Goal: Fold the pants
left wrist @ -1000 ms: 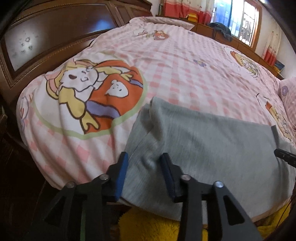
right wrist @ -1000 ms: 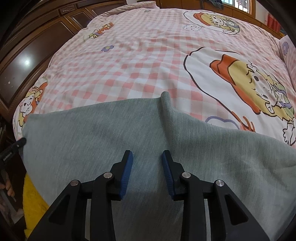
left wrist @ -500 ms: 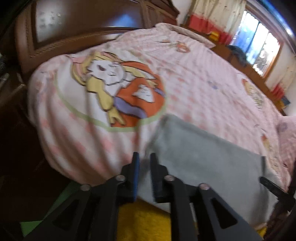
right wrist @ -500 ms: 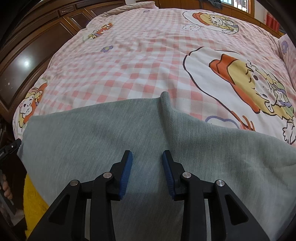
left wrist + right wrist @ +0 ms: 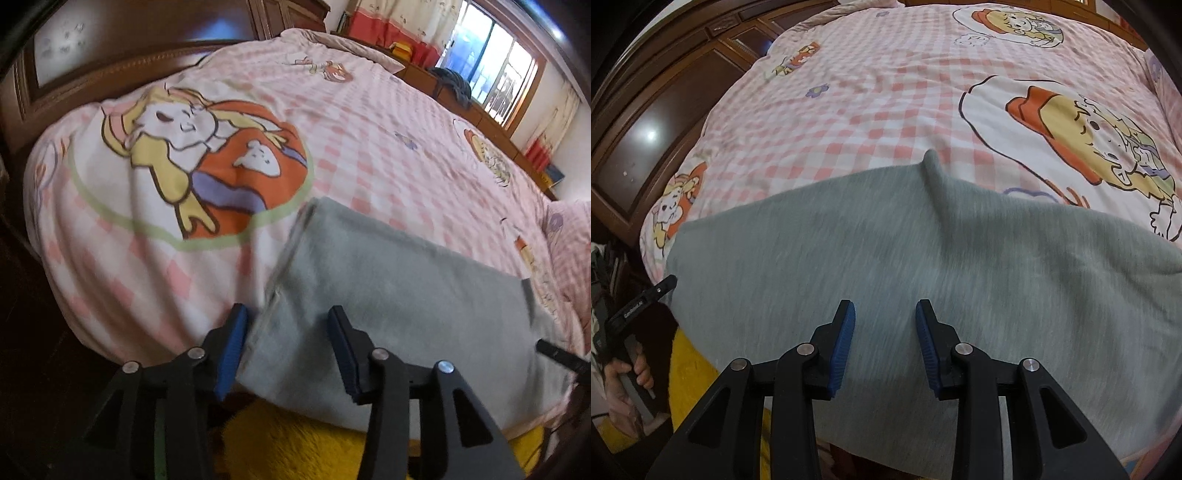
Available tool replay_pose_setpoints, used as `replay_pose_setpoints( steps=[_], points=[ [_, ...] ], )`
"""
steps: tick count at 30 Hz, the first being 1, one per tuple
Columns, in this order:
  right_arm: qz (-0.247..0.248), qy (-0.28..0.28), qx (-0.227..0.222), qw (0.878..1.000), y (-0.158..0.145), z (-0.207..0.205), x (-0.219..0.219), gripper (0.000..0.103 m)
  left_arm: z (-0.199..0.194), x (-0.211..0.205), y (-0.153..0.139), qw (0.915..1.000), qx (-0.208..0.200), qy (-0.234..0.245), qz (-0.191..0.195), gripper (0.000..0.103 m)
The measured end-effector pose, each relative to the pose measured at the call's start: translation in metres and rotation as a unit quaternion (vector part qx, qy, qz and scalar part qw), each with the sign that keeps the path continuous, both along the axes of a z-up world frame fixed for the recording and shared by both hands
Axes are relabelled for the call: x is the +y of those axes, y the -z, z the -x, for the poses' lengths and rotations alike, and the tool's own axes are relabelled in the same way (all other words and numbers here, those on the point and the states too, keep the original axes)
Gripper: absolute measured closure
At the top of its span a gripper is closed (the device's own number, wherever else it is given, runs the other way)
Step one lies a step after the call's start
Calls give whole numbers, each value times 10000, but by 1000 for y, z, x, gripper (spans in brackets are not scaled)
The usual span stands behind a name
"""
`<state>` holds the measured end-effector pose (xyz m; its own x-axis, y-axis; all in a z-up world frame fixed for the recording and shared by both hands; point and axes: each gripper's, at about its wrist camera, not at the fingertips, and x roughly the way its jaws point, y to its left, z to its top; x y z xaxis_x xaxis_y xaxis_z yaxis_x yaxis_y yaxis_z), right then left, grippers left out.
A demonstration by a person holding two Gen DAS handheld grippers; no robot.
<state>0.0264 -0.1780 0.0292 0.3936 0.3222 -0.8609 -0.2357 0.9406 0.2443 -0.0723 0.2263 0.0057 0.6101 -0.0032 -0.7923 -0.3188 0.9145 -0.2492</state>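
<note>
Pants [image 5: 399, 295] lie flat; left tool [image 5: 284, 350] has just spread open.

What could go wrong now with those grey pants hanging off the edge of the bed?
The grey pants overhang the bed edge, so a careless tug might slide them onto the yellow rug. The left gripper, its jaws just opened, straddles the hem and may catch one layer only. The ridge could get folded in.
</note>
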Motion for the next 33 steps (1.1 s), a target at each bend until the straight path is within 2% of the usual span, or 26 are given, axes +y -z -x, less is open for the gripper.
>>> replay_pose_setpoints(
  steps=[3, 5, 8, 12, 16, 20, 22, 24, 28, 33],
  points=[
    [45, -8, -25, 10000, 0, 0, 2, 68, 9, -9, -3, 9999, -25, 113, -32, 71],
    [30, -14, -33, 10000, 1, 0, 2, 68, 12, -12, -6, 9997, -51, 74, -219, 85],
    [2, -5, -25, 10000, 2, -1, 1, 68, 18, -13, -13, 9997, -213, -10, -127, 93],
    [-49, 8, -11, 10000, 3, -1, 0, 68, 21, -18, -21, 9993, -348, 36, -106, 93],
    [-55, 16, -15, 10000, 1, 0, -1, 68, 11, -15, -7, 9995, -150, 2, -275, 92],
    [-79, 84, -47, 9999, -3, 3, -6, 68, 4, -5, 2, 9999, -86, -115, -2, 90],
    [-104, 125, -66, 9998, -5, 5, -10, 68, 5, -5, 0, 9999, -92, -95, -21, 94],
    [-124, 174, -91, 9997, -8, 7, -14, 68, 7, -7, -6, 9999, -125, -33, -39, 97],
    [-190, 269, -158, 9993, -14, 12, -23, 68, 15, -13, -33, 9988, -417, 173, 194, 98],
    [-230, 349, -212, 9989, -17, 19, -32, 68, 18, -50, -79, 9924, -868, 772, 413, 98]
  ],
)
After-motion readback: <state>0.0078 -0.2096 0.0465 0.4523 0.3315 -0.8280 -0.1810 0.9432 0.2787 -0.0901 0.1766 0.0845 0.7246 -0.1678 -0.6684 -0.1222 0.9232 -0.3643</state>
